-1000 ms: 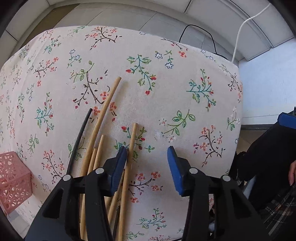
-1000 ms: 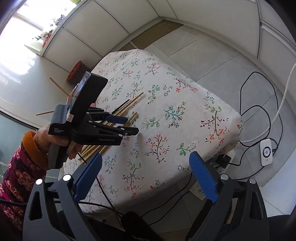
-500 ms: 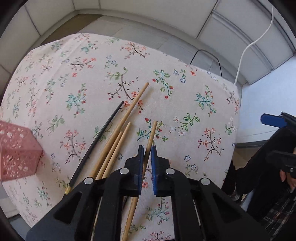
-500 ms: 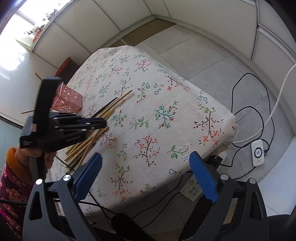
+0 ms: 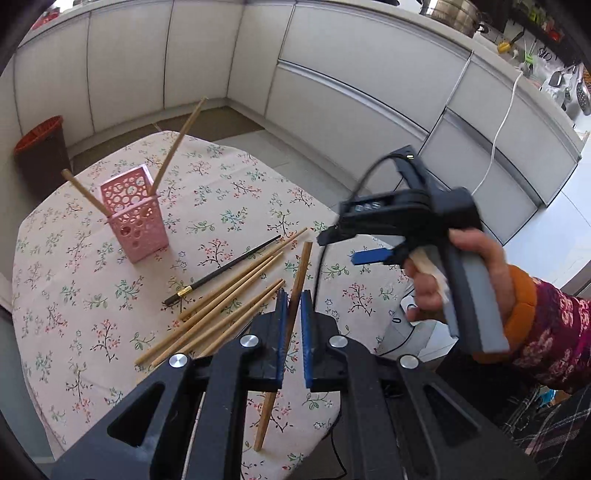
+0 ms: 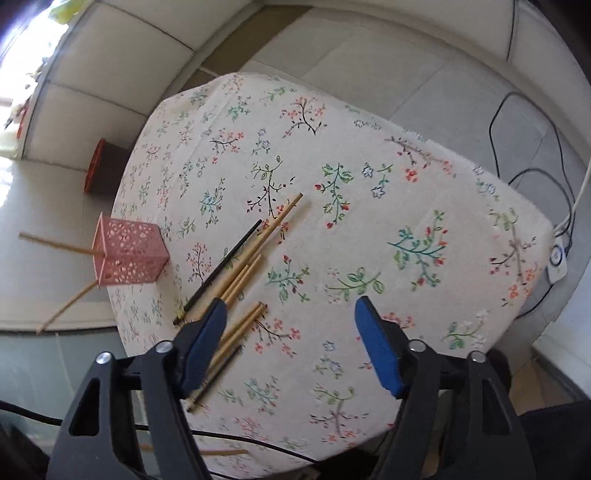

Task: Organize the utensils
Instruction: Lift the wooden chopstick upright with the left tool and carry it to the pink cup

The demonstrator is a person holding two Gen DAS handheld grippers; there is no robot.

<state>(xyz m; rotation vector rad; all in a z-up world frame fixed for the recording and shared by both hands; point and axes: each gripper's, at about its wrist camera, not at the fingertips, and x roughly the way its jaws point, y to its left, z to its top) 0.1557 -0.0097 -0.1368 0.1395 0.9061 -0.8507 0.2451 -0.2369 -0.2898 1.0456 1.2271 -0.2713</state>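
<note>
While clamped, slender wooden chopstick [image 5: 301, 273], perhaps bamboo.

A home kitchen: white cabinet fronts [image 5: 332, 96], a steel pot [image 5: 452, 13] and hanging ladles [image 5: 576, 92].

Tablecloth [image 5: 110, 295]: matt woven cloth, floral print. Chopsticks [image 5: 229, 302]: plain matt wood, smooth; one black chopstick [image 5: 225, 271] glossy with a gold band. Holder [image 5: 135, 218]: pink perforated plastic, smooth. Left gripper [image 5: 291, 306]: black matt plastic, blue ribbed pads, shiny metal rivets. Cabinets [image 5: 351, 99]: smooth pale panels.
</note>
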